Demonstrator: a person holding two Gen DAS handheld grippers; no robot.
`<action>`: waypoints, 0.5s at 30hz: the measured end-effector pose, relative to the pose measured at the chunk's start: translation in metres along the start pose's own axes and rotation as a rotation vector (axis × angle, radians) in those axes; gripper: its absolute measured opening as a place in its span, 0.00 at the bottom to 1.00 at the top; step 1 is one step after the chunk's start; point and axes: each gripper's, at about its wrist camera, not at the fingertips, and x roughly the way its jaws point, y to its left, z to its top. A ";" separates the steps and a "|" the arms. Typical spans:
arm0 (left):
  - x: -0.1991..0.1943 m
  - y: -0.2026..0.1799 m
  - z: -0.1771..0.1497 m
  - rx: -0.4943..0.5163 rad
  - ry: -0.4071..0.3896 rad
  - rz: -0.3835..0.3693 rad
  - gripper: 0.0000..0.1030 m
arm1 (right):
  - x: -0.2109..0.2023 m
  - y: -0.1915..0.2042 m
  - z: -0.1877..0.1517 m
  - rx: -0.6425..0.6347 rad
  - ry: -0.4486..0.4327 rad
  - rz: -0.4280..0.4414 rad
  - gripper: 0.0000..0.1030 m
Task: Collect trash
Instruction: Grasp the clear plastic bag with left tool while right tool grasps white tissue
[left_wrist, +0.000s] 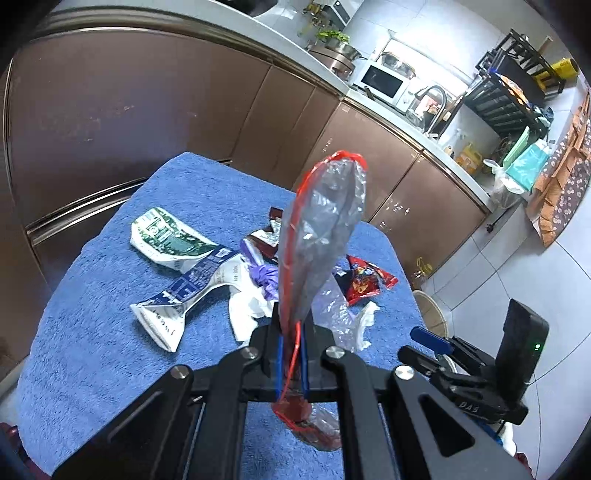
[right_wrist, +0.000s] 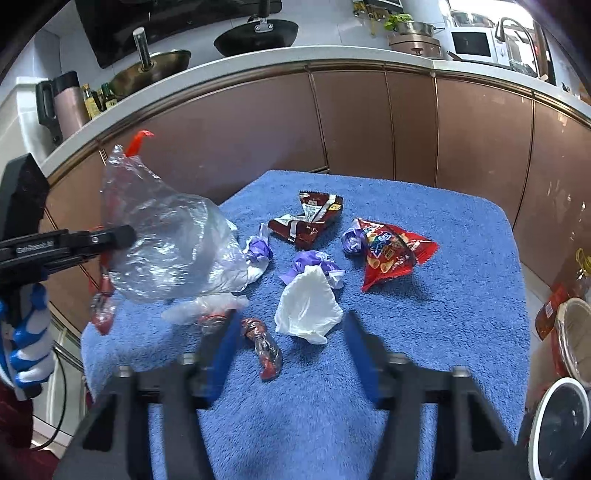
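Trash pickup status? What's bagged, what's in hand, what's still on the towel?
Done: nothing visibly bagged yet. In hand: the left gripper is shut on the clear trash bag, lifted off the blue towel; the right gripper is open and empty. Left: red snack bag, brown wrapper, white tissue, flattened cartons.

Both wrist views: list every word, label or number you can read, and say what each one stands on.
"GenRobot.AI": on the black arm of the left gripper, right wrist view.
"DAS": on the black body of the right gripper, left wrist view.
Flattened milk carton: green and blue print, too small to read.
Red snack bag: bold print, blurred.
Brown wrapper: white label, unreadable.
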 end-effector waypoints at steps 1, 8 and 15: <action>0.001 0.004 0.000 -0.007 0.001 -0.002 0.06 | 0.007 0.001 0.001 -0.003 0.010 -0.005 0.57; 0.009 0.019 0.000 -0.016 0.000 -0.011 0.06 | 0.055 -0.002 0.010 0.016 0.079 -0.022 0.57; 0.007 0.008 0.003 0.014 -0.009 -0.021 0.06 | 0.071 -0.025 0.008 0.075 0.123 -0.037 0.04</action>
